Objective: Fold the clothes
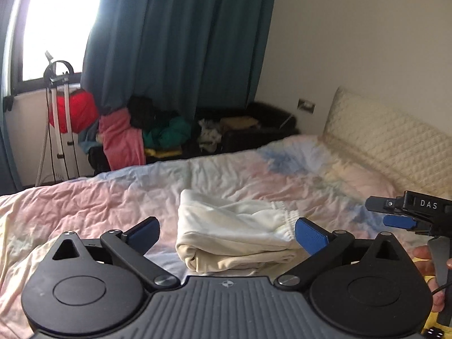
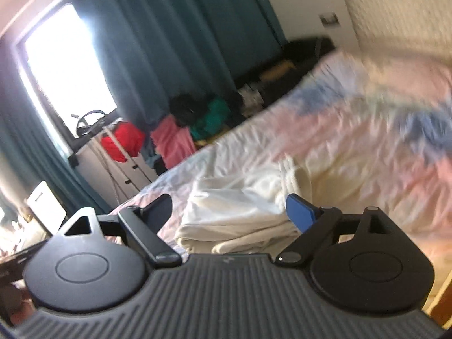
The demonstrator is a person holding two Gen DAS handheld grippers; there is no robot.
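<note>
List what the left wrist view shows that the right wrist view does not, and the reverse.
Only the left wrist view: the right tool with black body lettered DAS, and a cream quilted headboard in sharp detail.
Only the right wrist view: a white flat panel at far left.
Both: the folded cream-white garment on the pastel tie-dye bedspread, and teal curtains.

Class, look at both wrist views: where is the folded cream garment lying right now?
The folded cream garment lies on the pastel bedspread, centred just beyond both open grippers, headboard to its right.
</note>
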